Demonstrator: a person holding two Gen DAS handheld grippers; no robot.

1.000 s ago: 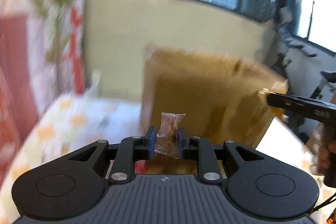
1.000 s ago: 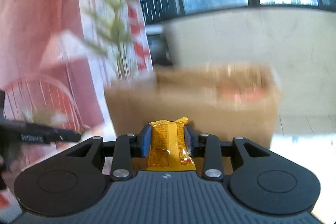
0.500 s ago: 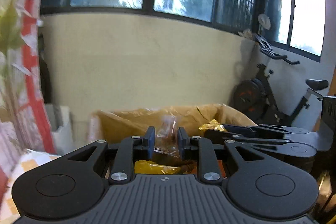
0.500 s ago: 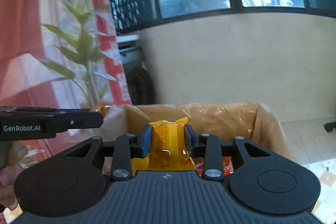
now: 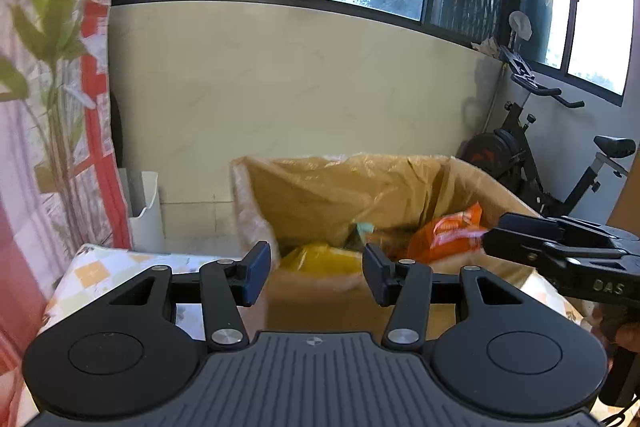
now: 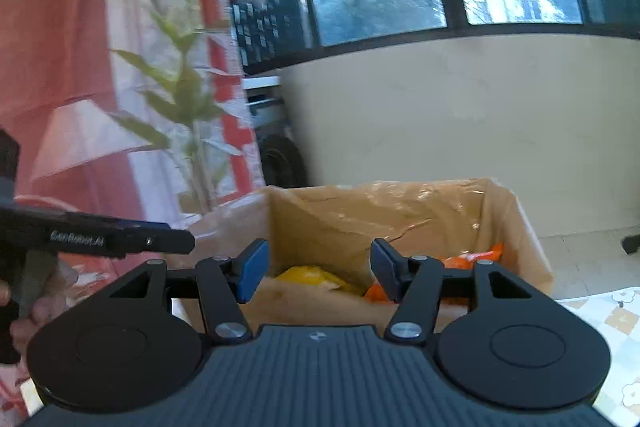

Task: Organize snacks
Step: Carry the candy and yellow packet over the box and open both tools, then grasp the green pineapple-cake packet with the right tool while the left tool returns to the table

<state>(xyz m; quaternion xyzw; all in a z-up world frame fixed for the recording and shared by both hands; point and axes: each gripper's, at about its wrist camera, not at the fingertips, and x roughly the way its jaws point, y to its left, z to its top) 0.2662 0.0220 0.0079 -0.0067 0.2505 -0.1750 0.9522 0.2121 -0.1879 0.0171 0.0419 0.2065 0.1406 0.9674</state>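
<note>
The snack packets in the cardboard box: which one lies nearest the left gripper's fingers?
The yellow packet, seen just behind the box's near wall between the open fingers. The orange packet lies farther right, toward the right gripper.

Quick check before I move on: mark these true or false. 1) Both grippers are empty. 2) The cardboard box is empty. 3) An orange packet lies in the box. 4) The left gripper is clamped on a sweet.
1) True: the left gripper and right gripper have just been opening, nothing between the jaws.
2) False: the cardboard box holds snacks, among them a yellow packet.
3) True: the orange packet lies at its right side.
4) False: its jaws stand apart, holding nothing.
</note>
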